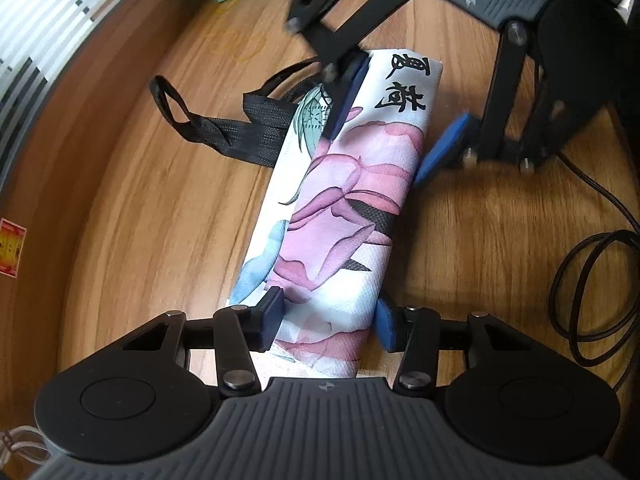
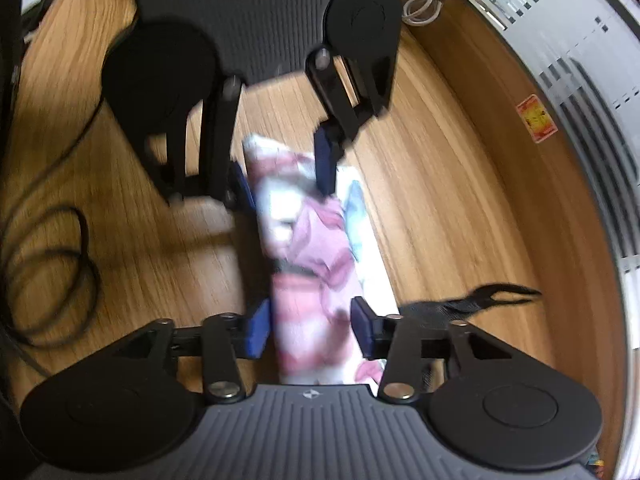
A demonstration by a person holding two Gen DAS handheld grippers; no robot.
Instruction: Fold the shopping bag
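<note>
— Anything written on that shopping bag [image 1: 344, 208]?
— Two black brush characters at its upper end; I can't read them. It lies folded long on the desk [image 1: 140, 200], straps [image 1: 224, 128] trailing left.
— And the grippers?
— The left hand-held gripper [image 1: 326, 320] straddles the lower end, pads at its edges; whether they pinch, I cannot tell. The right hand-held gripper [image 1: 384, 124] stands apart, one pad on the cloth.

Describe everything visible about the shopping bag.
The shopping bag is white textured fabric printed with pink and blue flowers and black characters, folded into a long narrow strip lying flat on the wooden table. Its black woven handles trail off one end. Both grippers straddle it, one near each end.
</note>
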